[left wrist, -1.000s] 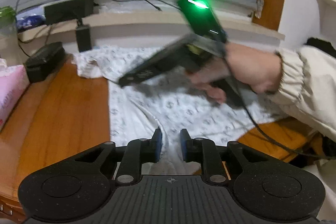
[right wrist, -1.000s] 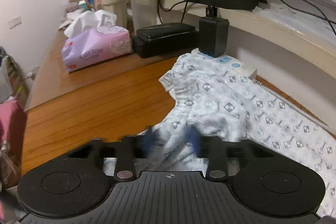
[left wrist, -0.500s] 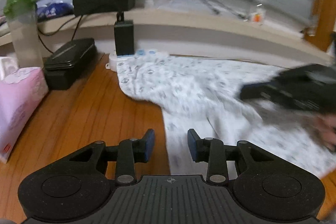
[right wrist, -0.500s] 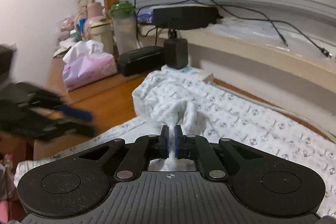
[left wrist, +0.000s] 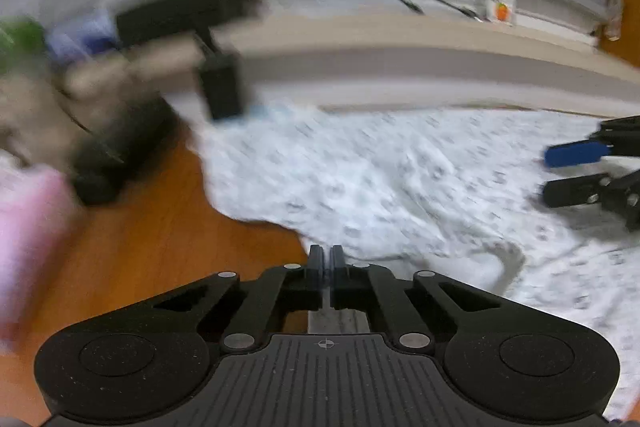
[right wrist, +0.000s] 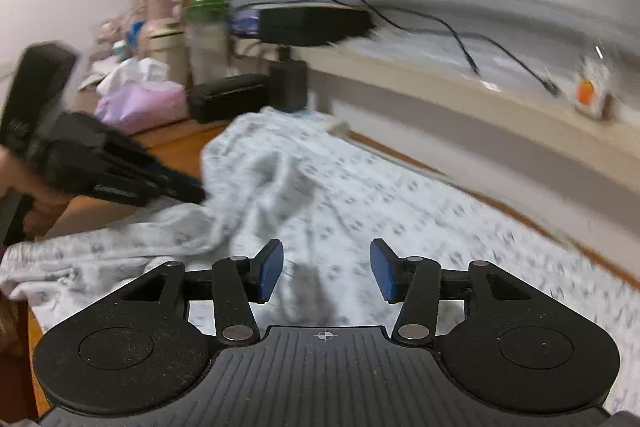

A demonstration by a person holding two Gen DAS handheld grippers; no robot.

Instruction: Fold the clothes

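Wooden desk [left wrist: 132, 251] under a window ledge carries one white patterned garment [left wrist: 360, 179], spread ahead of both claws. Its near edge sits pinched in the left gripper [left wrist: 326, 253], whose fingers are pressed together; bare wood lies to that claw's left. The right gripper [right wrist: 326, 267] hovers above the cloth, jaws wide and empty. Only the right view shows one green-lidded bottle [right wrist: 206, 35].

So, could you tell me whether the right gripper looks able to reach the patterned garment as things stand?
Probably yes. The right gripper is open just above the patterned garment, with only cloth ahead of it. The left gripper is off to one side at the cloth's edge.
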